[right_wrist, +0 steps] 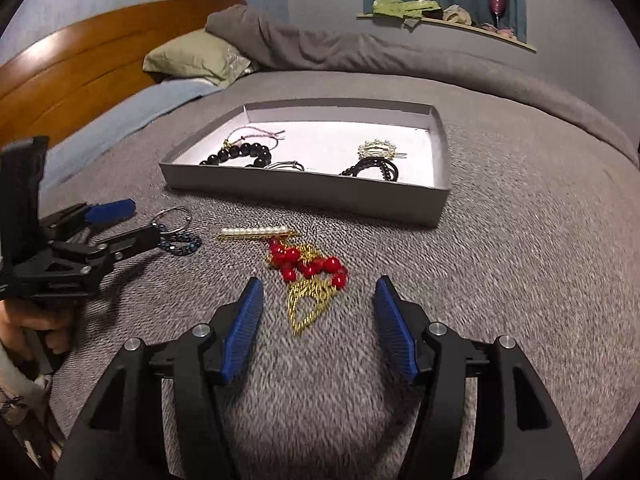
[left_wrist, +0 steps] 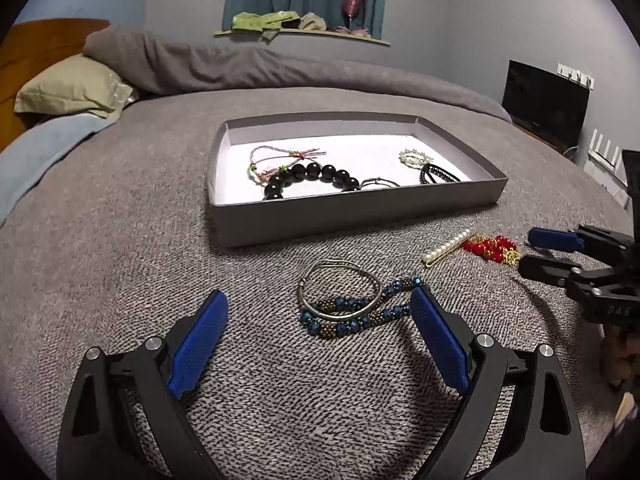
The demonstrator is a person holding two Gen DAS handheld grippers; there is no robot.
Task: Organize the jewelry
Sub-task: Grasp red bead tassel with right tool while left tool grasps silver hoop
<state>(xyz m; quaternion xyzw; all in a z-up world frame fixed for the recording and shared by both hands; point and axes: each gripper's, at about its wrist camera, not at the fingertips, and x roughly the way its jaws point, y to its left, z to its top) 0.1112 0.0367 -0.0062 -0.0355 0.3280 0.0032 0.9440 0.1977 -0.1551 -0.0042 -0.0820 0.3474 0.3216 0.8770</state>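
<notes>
A grey tray (left_wrist: 352,222) (right_wrist: 304,194) on the bed holds a black bead bracelet (left_wrist: 312,178), a pink cord bracelet (left_wrist: 280,156), a pearl clip (left_wrist: 414,157), black hair ties (left_wrist: 438,173) and a thin silver bangle (left_wrist: 378,183). On the blanket lie a silver bangle (left_wrist: 340,286), a blue bead necklace (left_wrist: 356,314), a pearl hairpin (left_wrist: 446,246) (right_wrist: 256,233) and a red bead and gold chain necklace (left_wrist: 490,249) (right_wrist: 310,280). My left gripper (left_wrist: 320,312) is open around the bangle and blue necklace. My right gripper (right_wrist: 318,296) is open around the red necklace.
The grey blanket (left_wrist: 120,260) covers the bed. A green pillow (left_wrist: 72,88) and wooden headboard (right_wrist: 80,76) are at the far left. A folded grey duvet (left_wrist: 280,64) lies behind the tray. A black screen (left_wrist: 544,104) stands at the right wall.
</notes>
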